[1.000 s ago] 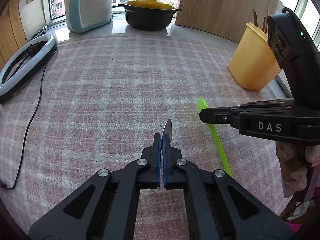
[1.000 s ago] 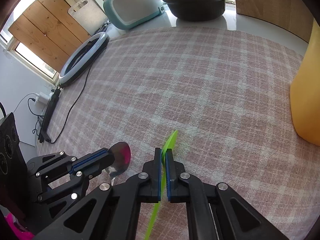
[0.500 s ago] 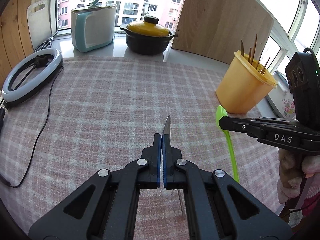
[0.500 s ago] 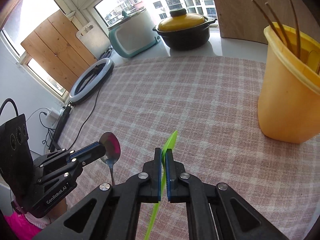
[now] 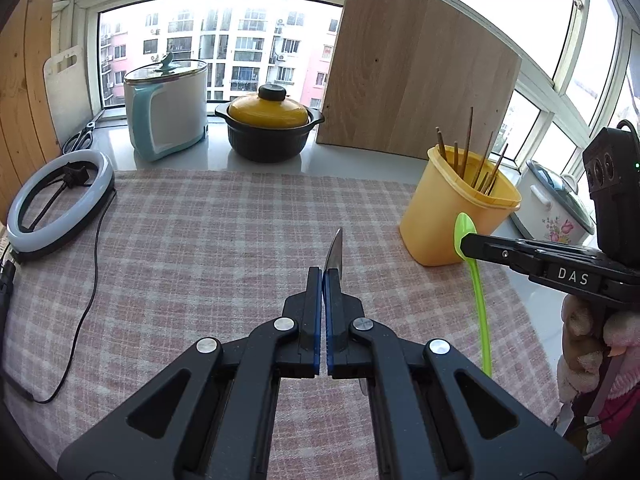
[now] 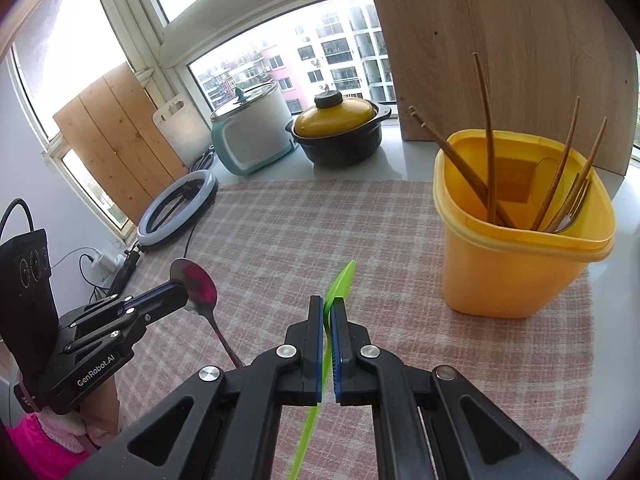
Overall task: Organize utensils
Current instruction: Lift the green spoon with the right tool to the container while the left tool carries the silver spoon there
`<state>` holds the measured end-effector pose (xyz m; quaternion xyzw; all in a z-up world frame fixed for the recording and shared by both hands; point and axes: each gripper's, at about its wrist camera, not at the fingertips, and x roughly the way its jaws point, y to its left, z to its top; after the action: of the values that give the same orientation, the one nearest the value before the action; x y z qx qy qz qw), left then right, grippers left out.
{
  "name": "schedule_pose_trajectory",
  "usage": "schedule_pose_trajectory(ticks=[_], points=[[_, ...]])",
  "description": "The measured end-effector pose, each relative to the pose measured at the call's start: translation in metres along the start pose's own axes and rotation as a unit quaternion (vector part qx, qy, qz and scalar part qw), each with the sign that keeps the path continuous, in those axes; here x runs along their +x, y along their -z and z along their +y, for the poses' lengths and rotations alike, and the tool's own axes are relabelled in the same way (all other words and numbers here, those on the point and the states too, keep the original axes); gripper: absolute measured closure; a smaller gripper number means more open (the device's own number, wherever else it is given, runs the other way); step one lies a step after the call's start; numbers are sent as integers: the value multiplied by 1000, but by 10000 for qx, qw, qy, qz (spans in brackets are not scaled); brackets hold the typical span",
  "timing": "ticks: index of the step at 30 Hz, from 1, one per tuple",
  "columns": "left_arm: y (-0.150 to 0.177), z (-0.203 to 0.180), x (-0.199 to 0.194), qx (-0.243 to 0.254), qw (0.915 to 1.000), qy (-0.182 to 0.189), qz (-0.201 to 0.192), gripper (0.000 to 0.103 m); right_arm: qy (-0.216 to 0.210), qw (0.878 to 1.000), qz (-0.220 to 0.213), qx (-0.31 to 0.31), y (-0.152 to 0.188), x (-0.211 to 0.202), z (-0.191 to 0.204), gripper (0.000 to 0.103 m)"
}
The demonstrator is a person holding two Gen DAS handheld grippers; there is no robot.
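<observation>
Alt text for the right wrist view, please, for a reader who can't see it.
The right tongs grip a green plastic spoon above a checked tablecloth, near a yellow holder of chopsticks. At left, the left tongs hold a metal spoon.

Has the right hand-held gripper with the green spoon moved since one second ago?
Yes. The right hand-held gripper has risen and come closer to the yellow container: its inside with the chopsticks now shows. The green spoon is still clamped.
</observation>
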<state>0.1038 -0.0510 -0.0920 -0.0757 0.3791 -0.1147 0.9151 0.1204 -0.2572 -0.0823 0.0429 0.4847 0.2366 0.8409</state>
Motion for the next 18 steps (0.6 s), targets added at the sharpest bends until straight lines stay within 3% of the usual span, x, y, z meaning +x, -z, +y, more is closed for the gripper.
schedule_pose_trajectory(ticks=[18], points=[[-77, -55, -12, 257, 9951, 472, -834, 103, 320, 9933, -1104, 98, -47, -85, -42, 103]])
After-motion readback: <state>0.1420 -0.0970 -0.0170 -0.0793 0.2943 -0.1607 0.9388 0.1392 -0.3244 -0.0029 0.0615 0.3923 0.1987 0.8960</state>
